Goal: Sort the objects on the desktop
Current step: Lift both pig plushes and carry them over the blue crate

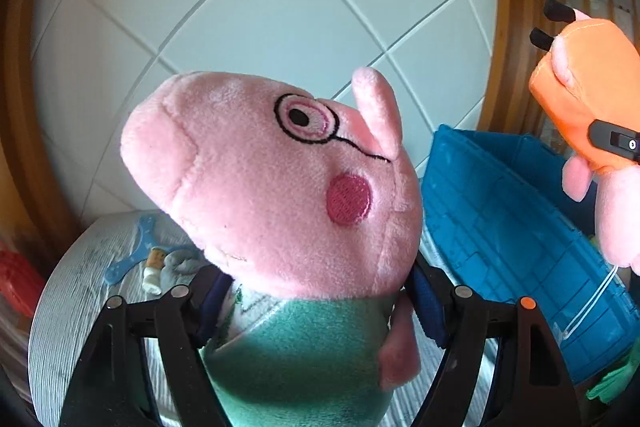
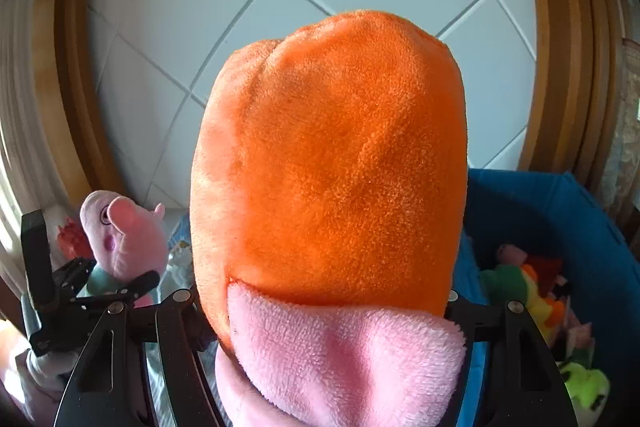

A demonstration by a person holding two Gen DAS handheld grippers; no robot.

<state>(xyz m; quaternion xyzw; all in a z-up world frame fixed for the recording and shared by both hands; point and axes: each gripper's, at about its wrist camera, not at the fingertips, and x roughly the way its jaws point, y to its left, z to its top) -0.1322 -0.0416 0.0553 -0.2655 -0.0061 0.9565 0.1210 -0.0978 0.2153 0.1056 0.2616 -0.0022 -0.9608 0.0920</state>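
1. Left wrist view: left gripper (image 1: pixel 316 291) clamps the green-shirted pig plush (image 1: pixel 280 179), held above the table (image 1: pixel 80 291).
2. Right gripper (image 2: pixel 332 311) grips the orange-dressed pig plush (image 2: pixel 332 155) beside the blue bin (image 2: pixel 580 211).

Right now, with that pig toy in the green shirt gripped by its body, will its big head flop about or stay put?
Probably it wobbles. The pig toy is fuzzy plush, so likely soft and light. The left gripper pinches only the green body, and the large head leans out above it, so it may nod when swung. The nap should keep it from slipping.
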